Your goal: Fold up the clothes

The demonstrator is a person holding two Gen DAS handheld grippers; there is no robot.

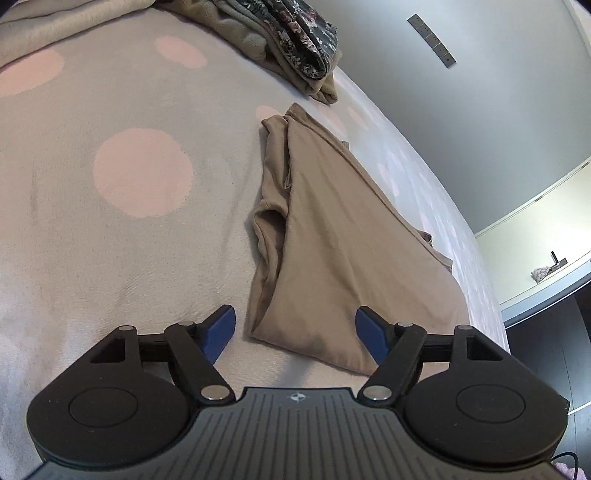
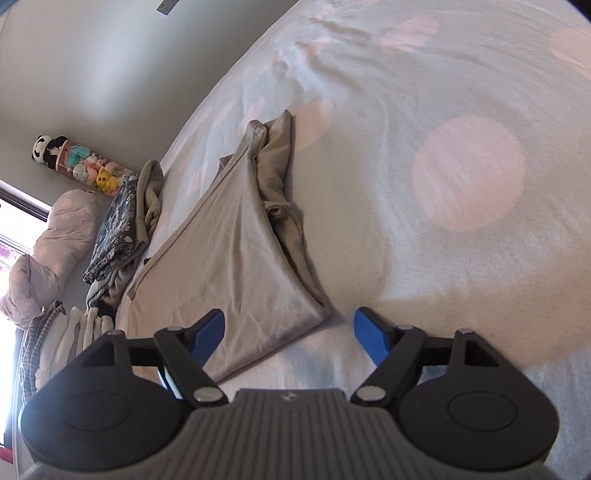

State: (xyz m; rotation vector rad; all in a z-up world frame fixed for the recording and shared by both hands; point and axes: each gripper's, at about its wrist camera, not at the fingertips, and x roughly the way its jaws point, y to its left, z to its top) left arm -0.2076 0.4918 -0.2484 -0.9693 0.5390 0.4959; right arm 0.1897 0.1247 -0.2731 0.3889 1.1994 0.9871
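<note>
Both grippers are held spread and empty over the bedspread (image 1: 110, 240): the left gripper (image 1: 295, 328) straddles the tan garment's (image 1: 317, 229) near fold, its length running straight away, while the right gripper (image 2: 288, 328) is centred off its corner.

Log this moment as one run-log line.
task: fold clothes | left gripper: open, empty | right gripper: open, empty | beige garment: partly folded on bedspread | floral pile: beyond
</note>
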